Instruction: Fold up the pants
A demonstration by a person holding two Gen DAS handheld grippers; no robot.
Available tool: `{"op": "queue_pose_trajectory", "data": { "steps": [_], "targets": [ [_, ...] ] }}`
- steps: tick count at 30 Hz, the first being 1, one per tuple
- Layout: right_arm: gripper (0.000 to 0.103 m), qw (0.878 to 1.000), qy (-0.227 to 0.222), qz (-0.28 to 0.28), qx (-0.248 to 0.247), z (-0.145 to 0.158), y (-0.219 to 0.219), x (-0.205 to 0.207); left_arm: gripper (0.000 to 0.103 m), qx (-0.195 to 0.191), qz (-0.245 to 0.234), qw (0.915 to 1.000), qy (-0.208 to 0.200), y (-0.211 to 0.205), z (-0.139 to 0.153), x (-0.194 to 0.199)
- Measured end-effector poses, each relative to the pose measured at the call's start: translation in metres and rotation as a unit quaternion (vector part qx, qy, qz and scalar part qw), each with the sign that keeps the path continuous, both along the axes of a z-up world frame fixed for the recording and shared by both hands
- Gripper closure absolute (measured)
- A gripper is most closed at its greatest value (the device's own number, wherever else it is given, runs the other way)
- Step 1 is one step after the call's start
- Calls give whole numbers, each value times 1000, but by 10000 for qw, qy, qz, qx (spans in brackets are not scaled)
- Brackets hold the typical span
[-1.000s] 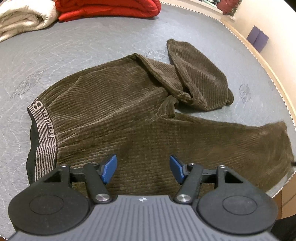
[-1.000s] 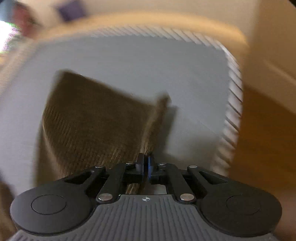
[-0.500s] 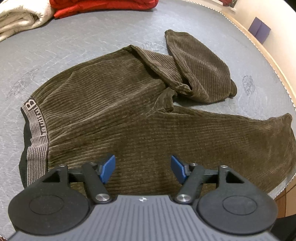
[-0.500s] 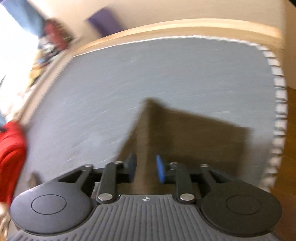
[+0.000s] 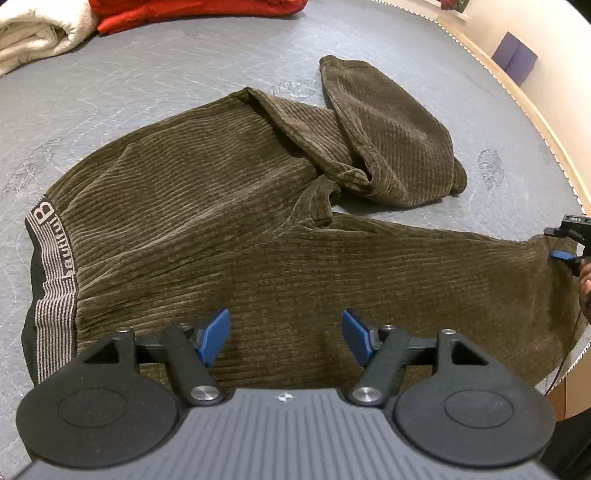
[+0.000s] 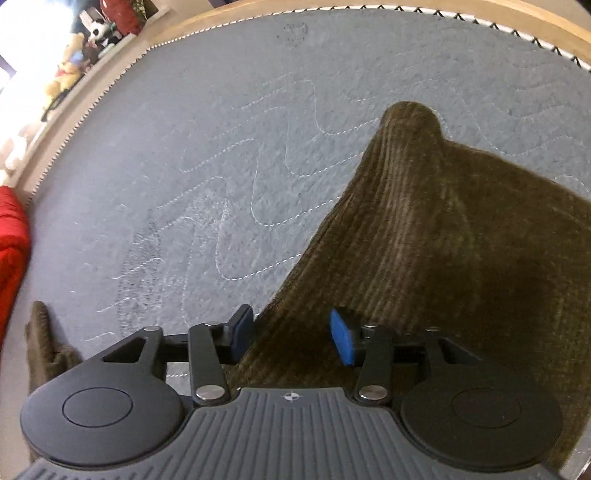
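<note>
Brown corduroy pants lie on the grey quilted mat, striped waistband at the left. One leg stretches flat to the right; the other leg is crumpled and doubled over at the back. My left gripper hovers open over the near leg by the seat, nothing between its pads. My right gripper is over the side edge of the stretched leg near its cuff. Its jaws are opening, with cloth below them but not pinched. The right gripper also shows at the cuff in the left wrist view.
A folded white blanket and a red garment lie at the mat's far side. A wooden rim borders the mat, with plush toys beyond it. The stretched leg's cuff reaches the mat's right edge.
My right gripper was shut on the leg's cuff and holding it up; it has let go, opened and swung across. The leg now lies flat. My left gripper has crept slightly forward.
</note>
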State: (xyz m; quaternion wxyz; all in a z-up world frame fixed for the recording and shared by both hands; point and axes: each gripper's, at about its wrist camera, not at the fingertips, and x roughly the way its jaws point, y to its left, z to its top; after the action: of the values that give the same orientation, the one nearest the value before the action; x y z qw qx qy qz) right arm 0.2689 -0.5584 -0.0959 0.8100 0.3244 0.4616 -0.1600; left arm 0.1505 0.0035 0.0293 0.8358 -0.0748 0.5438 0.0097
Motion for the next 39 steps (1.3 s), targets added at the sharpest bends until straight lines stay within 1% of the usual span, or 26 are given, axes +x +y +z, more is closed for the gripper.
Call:
{"op": "queue_pose_trajectory", "data": {
  "steps": [3, 6, 7, 8, 9, 10, 12, 14, 16, 18, 19, 20, 21, 22, 25, 28, 30, 31, 32, 33, 34, 35, 36, 37, 38, 39],
  "targets": [
    [48, 9984, 105, 167, -526, 1, 17, 14, 30, -14, 42, 10000, 22, 1, -1, 2],
    [48, 9937, 225, 326, -1048, -1, 33, 24, 30, -22, 25, 10000, -8, 2, 1, 1],
    [56, 9919, 252, 352, -1195, -2, 35, 25, 30, -10, 19, 10000, -11, 2, 1, 0],
    [78, 9887, 315, 360, -1421, -2, 39, 26, 30, -3, 19, 10000, -5, 2, 0, 0],
    [86, 9852, 383, 353, -1634, -3, 41, 27, 30, -4, 24, 10000, 1, 3, 0, -1],
    [93, 9843, 356, 354, -1692, -4, 40, 28, 30, -6, 29, 10000, 7, 3, 0, -1],
    [97, 9862, 154, 157, -1644, 0, 35, 26, 30, 6, 38, 10000, 5, 5, 0, -3],
    [97, 9850, -301, -202, -1684, 15, 27, 16, 30, 8, 48, 10000, 2, 7, 1, -5],
    [97, 9840, -534, -252, -1683, 21, 25, 14, 30, 6, 48, 10000, -5, 11, 2, -7],
    [93, 9869, -287, -190, -1577, 14, 22, 15, 30, 8, 67, 10000, -21, 14, 3, -8],
    [84, 9871, -74, -242, -1582, 9, 20, 14, 30, 3, 79, 10000, -31, 15, 4, -9],
    [70, 9866, 28, -352, -1590, 7, 17, 12, 30, -3, 87, 10000, -40, 17, 5, -10],
    [66, 9863, 40, -468, -1584, 7, 15, 9, 30, -11, 91, 9999, -47, 19, 6, -11],
    [62, 9855, 29, -527, -1612, 11, 14, 6, 30, -22, 92, 9999, -58, 20, 7, -12],
    [62, 9853, -131, -273, -1683, 25, 26, 2, 30, -15, 75, 9999, -95, 21, 9, -13],
    [62, 9856, -529, 203, -1591, 42, 43, -3, 30, -27, 95, 9999, -118, 23, 11, -14],
    [62, 9868, -717, 693, -1273, 47, 53, -2, 30, -22, 103, 9999, -135, 23, 13, -14],
    [58, 9880, -733, 1034, -882, 45, 57, 2, 30, -17, 111, 9998, -137, 23, 13, -15],
    [55, 9873, -662, 1407, -328, 39, 60, 4, 30, -14, 124, 9998, -134, 24, 13, -15],
    [55, 9828, -533, 1752, 220, 30, 62, 5, 30, -18, 133, 9998, -130, 25, 13, -15],
    [55, 9745, -299, 2112, 700, 18, 66, 5, 30, -23, 137, 9998, -130, 25, 13, -16],
    [55, 9683, -2, 2358, 825, 7, 70, 4, 30, -19, 135, 9998, -138, 26, 14, -16],
    [59, 9666, 249, 2464, 655, 0, 72, 1, 30, -9, 130, 9998, -145, 26, 15, -17],
    [74, 9665, 311, 2497, 500, -6, 69, -3, 30, -2, 131, 9998, -150, 26, 15, -17],
    [78, 9687, 272, 2415, 499, -5, 62, -5, 30, 9, 138, 9998, -149, 26, 15, -17],
    [78, 9749, 252, 2161, 470, -1, 50, -7, 30, 17, 144, 9998, -142, 27, 14, -18]
  ]
}}
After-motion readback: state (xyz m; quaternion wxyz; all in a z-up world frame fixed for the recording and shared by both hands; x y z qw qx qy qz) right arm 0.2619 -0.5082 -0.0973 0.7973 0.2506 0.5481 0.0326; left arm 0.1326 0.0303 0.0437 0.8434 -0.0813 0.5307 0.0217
